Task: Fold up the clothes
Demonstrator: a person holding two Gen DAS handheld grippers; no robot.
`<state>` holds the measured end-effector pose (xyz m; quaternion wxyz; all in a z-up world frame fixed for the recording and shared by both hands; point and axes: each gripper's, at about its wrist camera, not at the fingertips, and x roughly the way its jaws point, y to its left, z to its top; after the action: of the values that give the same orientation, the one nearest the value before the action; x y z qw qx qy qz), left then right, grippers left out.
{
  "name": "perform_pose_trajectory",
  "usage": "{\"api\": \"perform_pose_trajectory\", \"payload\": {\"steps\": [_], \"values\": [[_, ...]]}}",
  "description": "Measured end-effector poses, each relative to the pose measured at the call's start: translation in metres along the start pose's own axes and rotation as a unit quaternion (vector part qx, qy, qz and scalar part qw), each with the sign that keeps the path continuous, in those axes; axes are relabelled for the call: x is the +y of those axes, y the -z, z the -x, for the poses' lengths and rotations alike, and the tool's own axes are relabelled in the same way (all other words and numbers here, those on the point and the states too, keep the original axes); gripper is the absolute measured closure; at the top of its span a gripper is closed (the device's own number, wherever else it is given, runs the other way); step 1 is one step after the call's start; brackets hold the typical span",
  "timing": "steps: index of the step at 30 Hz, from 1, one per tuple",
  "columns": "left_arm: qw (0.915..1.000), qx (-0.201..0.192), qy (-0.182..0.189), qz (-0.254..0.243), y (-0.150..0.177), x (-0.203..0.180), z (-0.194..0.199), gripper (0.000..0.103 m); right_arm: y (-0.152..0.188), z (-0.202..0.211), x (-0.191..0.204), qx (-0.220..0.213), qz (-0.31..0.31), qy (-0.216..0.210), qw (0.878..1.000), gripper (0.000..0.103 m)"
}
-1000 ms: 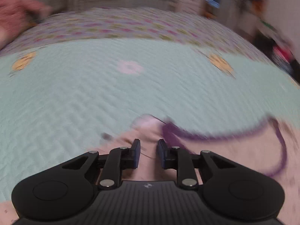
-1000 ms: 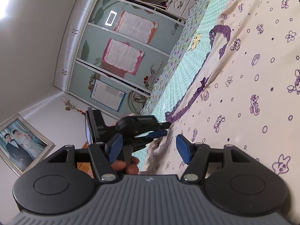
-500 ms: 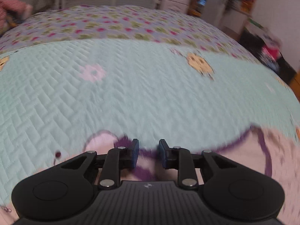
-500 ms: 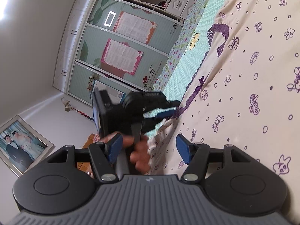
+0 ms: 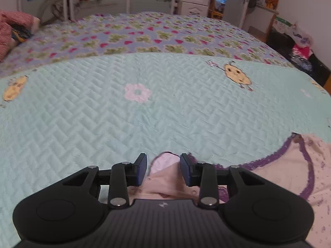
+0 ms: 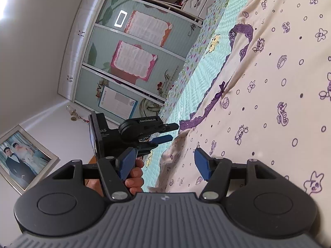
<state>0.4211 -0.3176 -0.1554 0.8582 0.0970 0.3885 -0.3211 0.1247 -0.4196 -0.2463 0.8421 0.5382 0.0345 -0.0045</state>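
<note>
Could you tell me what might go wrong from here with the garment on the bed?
1. The left gripper jaws are opening with the garment corner between them, so that corner may flop back unevenly.
2. The right gripper jaws stand open astride the edge without pinching; closing now could miss it or bunch the cloth.

One garment (image 6: pixel 269 95) on my bed: pale pink cloth printed with small purple cartoon figures, rings and dots, edged in purple lace trim (image 6: pixel 209 107) with a small purple bow (image 6: pixel 221 86). It lies spread flat on the mint quilted bedspread (image 5: pixel 144 113). In my left wrist view its near corner (image 5: pixel 165 171) is turned up, showing a plain pink underside. That corner sits between my left fingers (image 5: pixel 141 170), untouched.
</note>
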Motion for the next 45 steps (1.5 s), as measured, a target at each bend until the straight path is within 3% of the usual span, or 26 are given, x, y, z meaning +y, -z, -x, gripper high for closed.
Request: {"api": "perform_pose_trajectory", "payload": {"steps": [9, 11, 13, 14, 21, 26, 28, 29, 31, 35, 41, 42, 44, 45], "values": [[0.9988, 0.025, 0.015, -0.039, 0.004, -0.006, -0.015, 0.065, 0.003, -0.001, 0.003, 0.004, 0.014, 0.007, 1.0, 0.039], [0.9981, 0.028, 0.024, -0.049, 0.004, -0.007, -0.016, 0.073, 0.004, -0.002, 0.004, 0.004, 0.016, 0.008, 1.0, 0.039], [0.9975, 0.025, 0.029, -0.059, 0.003, -0.01, -0.015, 0.095, 0.004, -0.002, 0.005, 0.005, 0.019, 0.009, 1.0, 0.039], [0.9972, 0.023, 0.031, -0.064, 0.003, -0.012, -0.014, 0.098, 0.005, -0.002, 0.005, 0.005, 0.02, 0.009, 1.0, 0.039], [0.9965, -0.006, 0.002, -0.084, -0.004, -0.027, -0.024, 0.099, 0.006, -0.002, 0.006, 0.005, 0.024, 0.01, 1.0, 0.039], [0.9986, -0.04, -0.022, -0.027, -0.008, -0.009, -0.008, 0.089, 0.008, -0.003, 0.006, 0.007, 0.027, 0.01, 1.0, 0.039], [0.998, -0.056, -0.026, 0.015, -0.004, 0.01, 0.01, 0.055, 0.008, -0.003, 0.007, 0.008, 0.026, 0.01, 1.0, 0.039], [0.9975, -0.061, -0.025, 0.027, 0.001, 0.018, 0.019, 0.052, 0.008, -0.003, 0.007, 0.007, 0.025, 0.01, 1.0, 0.039], [0.9975, -0.056, -0.032, 0.03, 0.012, 0.033, 0.034, 0.051, 0.008, -0.003, 0.007, 0.007, 0.026, 0.011, 1.0, 0.039], [0.999, -0.007, -0.037, 0.026, 0.037, 0.057, 0.038, 0.05, 0.01, -0.003, 0.008, 0.006, 0.03, 0.013, 0.999, 0.038], [0.9992, -0.006, -0.032, 0.021, 0.053, 0.064, 0.038, 0.05, 0.012, -0.004, 0.01, 0.006, 0.039, 0.018, 0.999, 0.038], [0.9995, -0.004, -0.026, 0.014, 0.054, 0.063, 0.038, 0.052, 0.012, -0.004, 0.01, 0.006, 0.039, 0.018, 0.999, 0.038], [0.9999, 0.0, -0.009, 0.004, 0.055, 0.061, 0.039, 0.069, 0.013, -0.005, 0.01, 0.006, 0.042, 0.019, 0.999, 0.038], [1.0, 0.003, 0.0, 0.001, 0.056, 0.059, 0.039, 0.094, 0.013, -0.005, 0.01, 0.006, 0.043, 0.02, 0.999, 0.038]]}}
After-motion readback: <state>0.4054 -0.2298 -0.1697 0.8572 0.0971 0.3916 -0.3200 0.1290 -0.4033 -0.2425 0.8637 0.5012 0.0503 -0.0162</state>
